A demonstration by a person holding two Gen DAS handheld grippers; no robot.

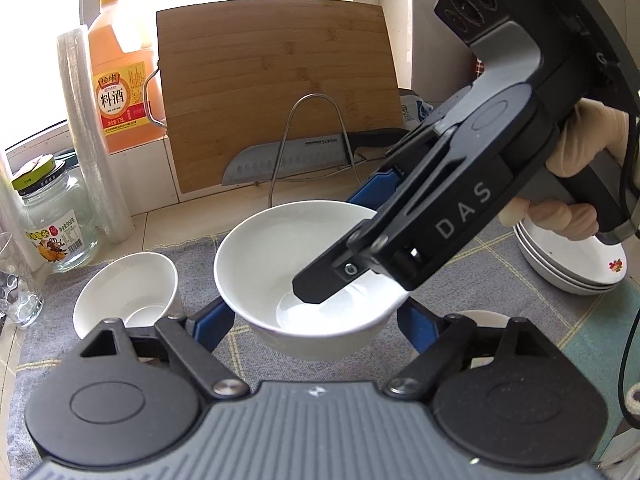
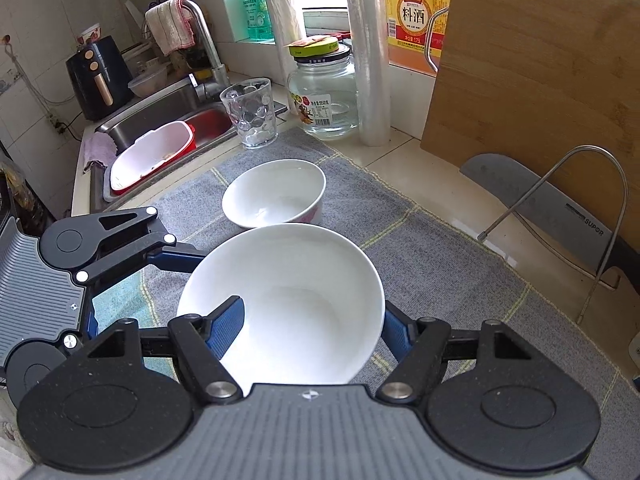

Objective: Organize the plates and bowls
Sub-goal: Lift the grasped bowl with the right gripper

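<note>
A large white bowl [image 1: 280, 248] [image 2: 304, 288] hangs a little above the grey cloth [image 1: 460, 312], held from two sides. My left gripper [image 1: 316, 320] is shut across the bowl's lower body, a blue pad against each side. My right gripper [image 2: 310, 330] comes in from the right and is shut on the bowl's wall, with one finger [image 1: 316, 284] inside and the other outside the rim. A smaller white bowl [image 1: 124, 292] [image 2: 276, 192] sits upright on the cloth to the left. A stack of white flower-print dishes [image 1: 576, 272] stands at the right, below a gloved hand [image 1: 560, 216].
A wooden cutting board [image 1: 276, 88], a knife [image 1: 288, 156] and a wire rack [image 2: 592, 200] stand against the back wall. A cooking wine bottle [image 1: 124, 80], a plastic roll [image 1: 88, 140], a glass jar [image 2: 324, 96] and a tumbler [image 2: 252, 112] line the left. The sink [image 2: 168, 116] holds a red-and-white basin.
</note>
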